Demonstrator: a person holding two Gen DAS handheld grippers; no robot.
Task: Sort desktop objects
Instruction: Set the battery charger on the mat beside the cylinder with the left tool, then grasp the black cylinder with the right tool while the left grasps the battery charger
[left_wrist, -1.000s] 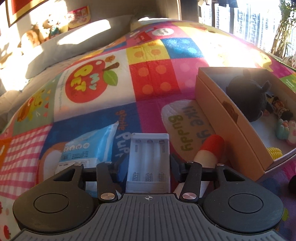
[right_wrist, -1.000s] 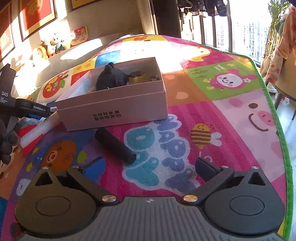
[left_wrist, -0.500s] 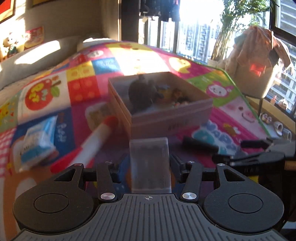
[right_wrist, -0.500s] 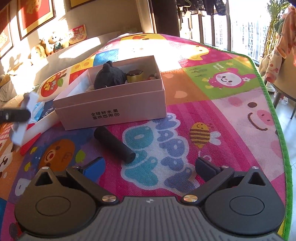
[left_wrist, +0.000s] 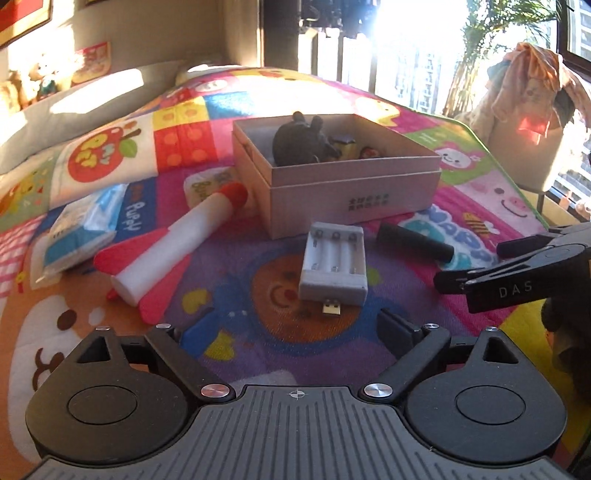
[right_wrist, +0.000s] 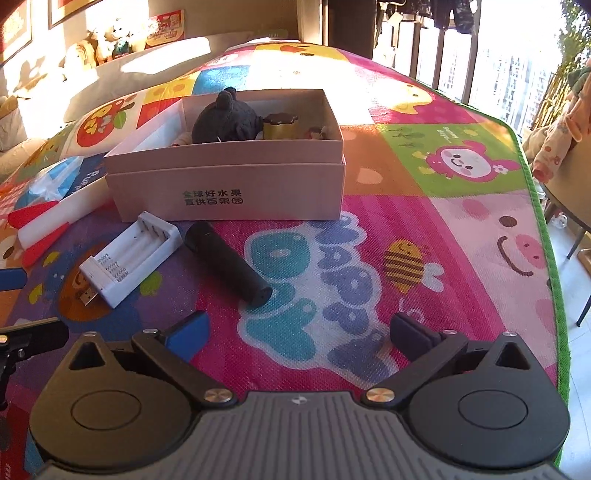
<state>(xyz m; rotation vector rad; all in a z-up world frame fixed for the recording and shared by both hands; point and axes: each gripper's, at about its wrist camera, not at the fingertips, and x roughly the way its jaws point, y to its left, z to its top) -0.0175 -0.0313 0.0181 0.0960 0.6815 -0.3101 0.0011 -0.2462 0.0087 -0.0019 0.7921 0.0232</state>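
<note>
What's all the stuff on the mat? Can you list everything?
Box: 1, tan, middle of the mat.
Plush: 1, black, in the box.
Small toys: a few, yellow and others, in the box beside the plush.
Charger: 1, white, empty, on the mat before the box.
Cylinder: 1, black, right of the charger.
Rocket: 1, white and red, left of the box.
Tissue pack: 1, blue and white, left of the rocket.
Mat: 1, many colours.
Left gripper: open, nothing between its jaws, which have just been opening.
Right gripper: open, empty.
</note>
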